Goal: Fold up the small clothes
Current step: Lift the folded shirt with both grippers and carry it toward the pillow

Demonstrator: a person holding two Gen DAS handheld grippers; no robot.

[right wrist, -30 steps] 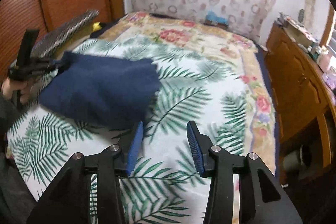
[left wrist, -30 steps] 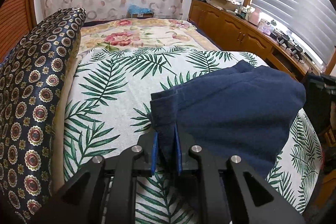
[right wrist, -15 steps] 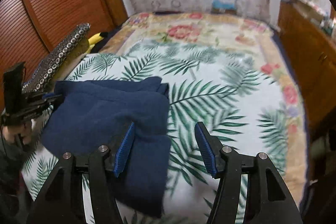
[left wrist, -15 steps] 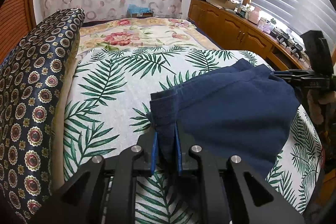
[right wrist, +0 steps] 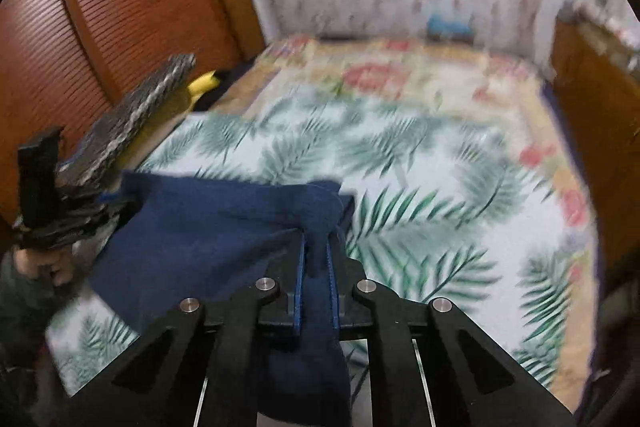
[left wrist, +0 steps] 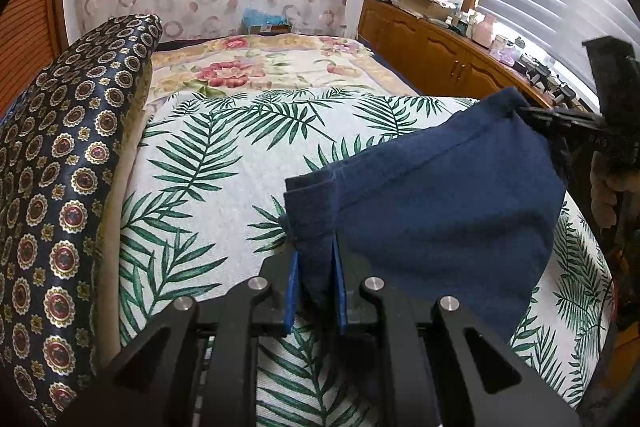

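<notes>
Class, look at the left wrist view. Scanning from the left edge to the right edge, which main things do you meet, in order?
Patterned dark cushion → palm-leaf sheet → left gripper pinching the navy garment → right gripper at the garment's far corner.

A garment (left wrist: pixel 448 211) is hanging over the bed (left wrist: pixel 224 163), stretched between the left gripper (left wrist: pixel 314 287) at one corner and the right gripper (right wrist: pixel 316 279) at the opposite corner. A cushion (left wrist: pixel 60 187) is lying along the bed's left edge, and a cabinet (left wrist: pixel 432 47) is standing to the right of the bed under the window.
</notes>
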